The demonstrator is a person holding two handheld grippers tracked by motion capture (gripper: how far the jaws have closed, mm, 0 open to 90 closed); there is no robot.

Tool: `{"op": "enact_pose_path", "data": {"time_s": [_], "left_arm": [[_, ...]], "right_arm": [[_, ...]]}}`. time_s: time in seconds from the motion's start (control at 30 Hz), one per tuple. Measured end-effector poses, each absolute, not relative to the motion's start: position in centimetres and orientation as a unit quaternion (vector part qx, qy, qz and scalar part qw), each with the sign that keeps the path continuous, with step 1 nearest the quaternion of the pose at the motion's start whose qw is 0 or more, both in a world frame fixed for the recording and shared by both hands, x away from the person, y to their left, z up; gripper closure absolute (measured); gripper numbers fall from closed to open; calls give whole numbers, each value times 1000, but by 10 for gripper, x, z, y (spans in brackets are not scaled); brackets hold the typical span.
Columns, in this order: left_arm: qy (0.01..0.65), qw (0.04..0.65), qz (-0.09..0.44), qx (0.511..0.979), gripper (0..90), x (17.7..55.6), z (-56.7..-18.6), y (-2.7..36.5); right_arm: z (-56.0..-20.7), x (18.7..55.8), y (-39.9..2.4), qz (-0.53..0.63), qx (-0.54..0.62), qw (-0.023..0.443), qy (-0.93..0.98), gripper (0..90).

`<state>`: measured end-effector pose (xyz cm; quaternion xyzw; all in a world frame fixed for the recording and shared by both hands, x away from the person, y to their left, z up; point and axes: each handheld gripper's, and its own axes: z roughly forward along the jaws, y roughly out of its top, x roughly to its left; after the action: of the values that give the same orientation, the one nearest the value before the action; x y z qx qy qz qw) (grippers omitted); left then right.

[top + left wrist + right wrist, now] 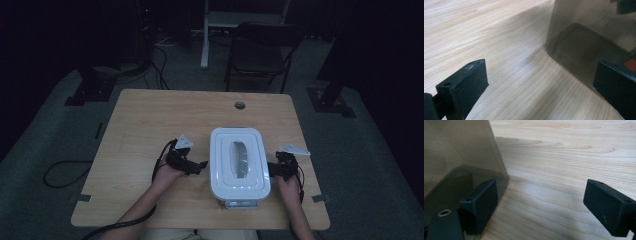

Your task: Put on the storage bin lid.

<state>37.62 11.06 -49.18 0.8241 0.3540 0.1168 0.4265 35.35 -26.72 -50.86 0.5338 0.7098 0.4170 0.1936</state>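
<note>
Storage box [240, 162]: rounded-rectangle bin, smoky translucent walls [584, 37], white lid with a handle set in a recess at its centre, 1 latch showing at the near short end. It sits on the wooden table [150, 120], nearer the person's edge than the round cable hole [240, 105] beyond it.

Handling estimate: rigid plastic, smooth and likely slippery under hard jaws; nothing visible through the walls, so probably light. Walls taper inward toward the base, so a side squeeze could slide. Better holds would be under the lid rim on the 2 long sides, or the lid handle.

Left gripper [200, 165]: just beside the box's left long side, jaws spread wide, holding nothing; in the left gripper view 1 jaw lies close along the wall, touching or not I cannot tell.

Right gripper [272, 170]: at the box's right long side, jaws parted, empty; in the right gripper view [539, 202] 1 jaw appears against the wall.

Table: pale grained laminate, matte.
</note>
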Motion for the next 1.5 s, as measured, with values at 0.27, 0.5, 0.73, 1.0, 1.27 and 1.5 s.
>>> {"op": "enact_pose_path", "data": {"time_s": [0.27, 0.5, 0.73, 1.0, 1.27, 1.5], "left_arm": [[359, 430, 119, 820, 5, 376, -491, 122], [369, 423, 120, 819, 5, 375, -494, 137], [383, 422, 129, 812, 5, 372, -492, 156], [405, 418, 141, 801, 5, 370, -491, 181], [425, 413, 148, 792, 5, 367, -495, 201], [441, 408, 152, 785, 5, 365, -498, 216]], "right_arm": [[-509, 353, -267, 412, 532, 194, 713, 123], [-510, 352, -269, 408, 533, 194, 715, 123], [-507, 346, -274, 408, 538, 202, 709, 123], [-505, 341, -280, 405, 542, 214, 705, 123], [-508, 337, -288, 405, 555, 224, 691, 123], [-510, 331, -294, 389, 563, 239, 689, 123]]}}
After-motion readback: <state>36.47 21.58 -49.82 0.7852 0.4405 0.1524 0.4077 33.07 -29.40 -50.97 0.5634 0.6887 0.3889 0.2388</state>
